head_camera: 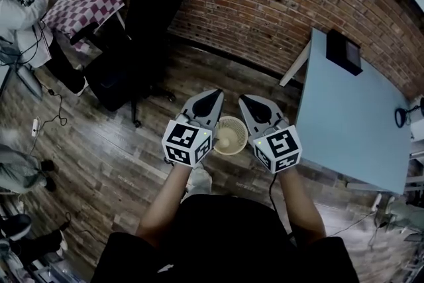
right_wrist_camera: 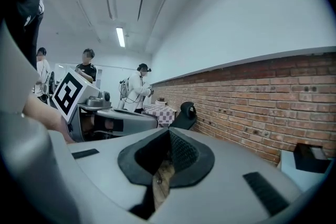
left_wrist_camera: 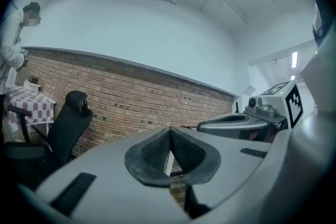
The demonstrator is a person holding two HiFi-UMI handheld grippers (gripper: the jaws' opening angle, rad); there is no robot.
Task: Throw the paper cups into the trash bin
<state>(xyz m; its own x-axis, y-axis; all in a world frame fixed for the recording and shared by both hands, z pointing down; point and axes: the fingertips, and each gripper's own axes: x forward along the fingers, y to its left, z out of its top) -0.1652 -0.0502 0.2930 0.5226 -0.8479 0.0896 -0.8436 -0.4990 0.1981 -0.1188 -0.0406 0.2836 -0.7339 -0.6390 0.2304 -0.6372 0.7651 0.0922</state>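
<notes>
You're holding both grippers low in front of you, one on each side of the trash bin (head_camera: 242, 129), which is standing on the wood floor (head_camera: 119, 142) just below them.

Left gripper (head_camera: 212, 100): the jaws are pressed together and nothing is sitting between the pads (left_wrist_camera: 152, 152) in the left gripper view. Right gripper (head_camera: 249, 103): same, the jaws are pressed tight, with only floor showing through the slit behind them in the right gripper view. So neither one is carrying a cup right now.

Looking down into the bin, something pale (head_camera: 224, 140) is lying inside. I'm reading it as a paper cup or cups, but it's too small to confirm or count.

I'm not seeing paper cups anywhere else. On the blue table (head_camera: 351, 116) at your right I'm picking out a black box (head_camera: 344, 52) at the far corner and no cups. Nothing cup-like is showing on the floor around you either.

Judgement: the task is looking finished or very close to it, with the drop into the bin already made and both grippers empty. Anything left would be cups sitting out of frame, and these views aren't showing any.
</notes>
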